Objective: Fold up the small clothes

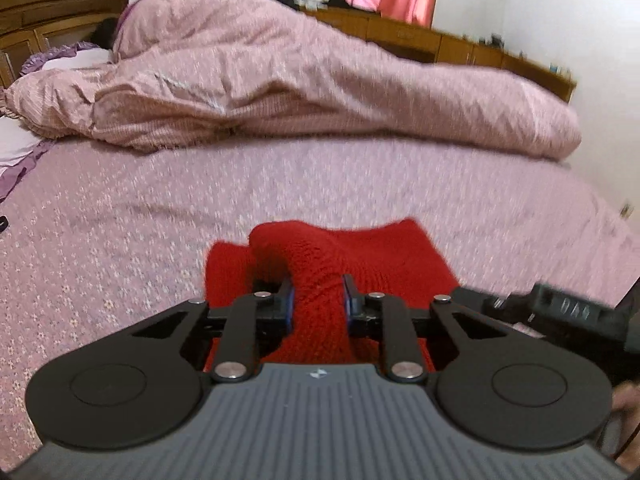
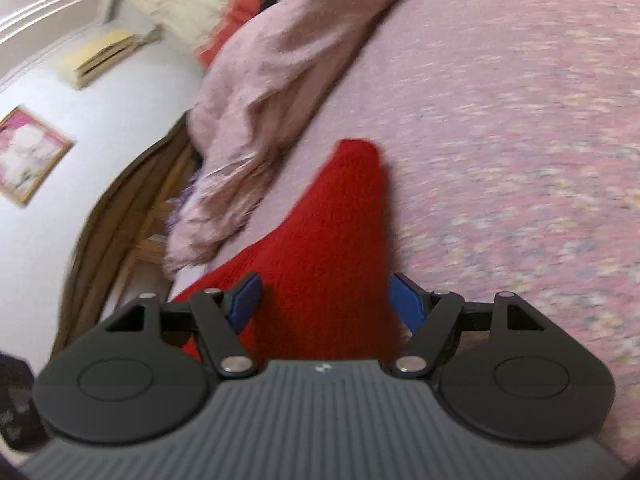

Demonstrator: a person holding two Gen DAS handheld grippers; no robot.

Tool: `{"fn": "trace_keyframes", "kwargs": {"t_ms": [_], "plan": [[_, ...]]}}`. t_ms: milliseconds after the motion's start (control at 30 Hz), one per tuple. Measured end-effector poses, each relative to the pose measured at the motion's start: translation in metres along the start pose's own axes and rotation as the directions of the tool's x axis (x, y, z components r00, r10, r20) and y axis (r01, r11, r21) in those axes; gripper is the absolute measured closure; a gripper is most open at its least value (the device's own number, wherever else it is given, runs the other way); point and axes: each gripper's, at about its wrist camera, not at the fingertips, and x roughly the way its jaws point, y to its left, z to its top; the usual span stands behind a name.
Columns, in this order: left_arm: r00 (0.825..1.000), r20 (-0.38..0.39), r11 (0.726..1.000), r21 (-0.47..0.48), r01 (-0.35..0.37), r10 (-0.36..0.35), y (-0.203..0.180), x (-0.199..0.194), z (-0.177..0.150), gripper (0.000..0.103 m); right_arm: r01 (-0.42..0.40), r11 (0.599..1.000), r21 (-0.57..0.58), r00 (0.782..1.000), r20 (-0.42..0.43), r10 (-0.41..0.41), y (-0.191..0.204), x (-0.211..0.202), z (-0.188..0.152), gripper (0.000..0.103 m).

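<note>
My left gripper [image 1: 319, 298] pinches a raised fold of the red knit garment [image 1: 360, 256] between its blue pads [image 1: 289, 300]. My right gripper [image 2: 326, 300] stands wide, its pads apart with red knit lying between them. The garment rests on the pink floral bedspread [image 1: 120, 240], near a crumpled pink duvet [image 1: 300, 80].

The left tongs [image 1: 319, 300] pinch a raised fold of red knit garment [image 1: 384, 252] on the bedspread [image 1: 120, 240].
</note>
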Motion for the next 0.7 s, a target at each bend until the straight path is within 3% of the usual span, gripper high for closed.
{"fn": "trace_keyframes", "kwargs": {"t_ms": [133, 300, 500, 600, 700], "plan": [[0.999, 0.036, 0.999, -0.013, -0.041, 0.042, 0.017, -0.019, 0.000, 0.078, 0.003, 0.984, -0.179, 1.000, 0.013, 0.000, 0.042, 0.000, -0.013, 0.029], [0.997, -0.064, 0.994, -0.099, -0.056, 0.050, 0.054, -0.010, -0.021, 0.077, 0.039, 0.954, -0.297, 0.999, 0.028, -0.032, 0.076, 0.004, -0.026, 0.030], [0.994, -0.074, 0.992, -0.088, -0.091, 0.085, 0.062, 0.000, -0.051, 0.071, 0.156, 0.850, -0.502, 0.987, 0.038, -0.158, 0.096, 0.016, -0.054, 0.030], [0.993, -0.071, 0.991, -0.089, -0.104, 0.098, 0.064, 0.000, -0.057, 0.066, 0.174, 0.818, -0.548, 0.983, 0.046, -0.178, 0.098, 0.015, -0.062, 0.030], [0.990, -0.069, 0.987, -0.096, -0.129, 0.123, 0.069, 0.000, -0.058, 0.055, 0.173, 0.828, -0.533, 0.983, 0.037, -0.182, 0.100, 0.018, -0.061, 0.029]]}}
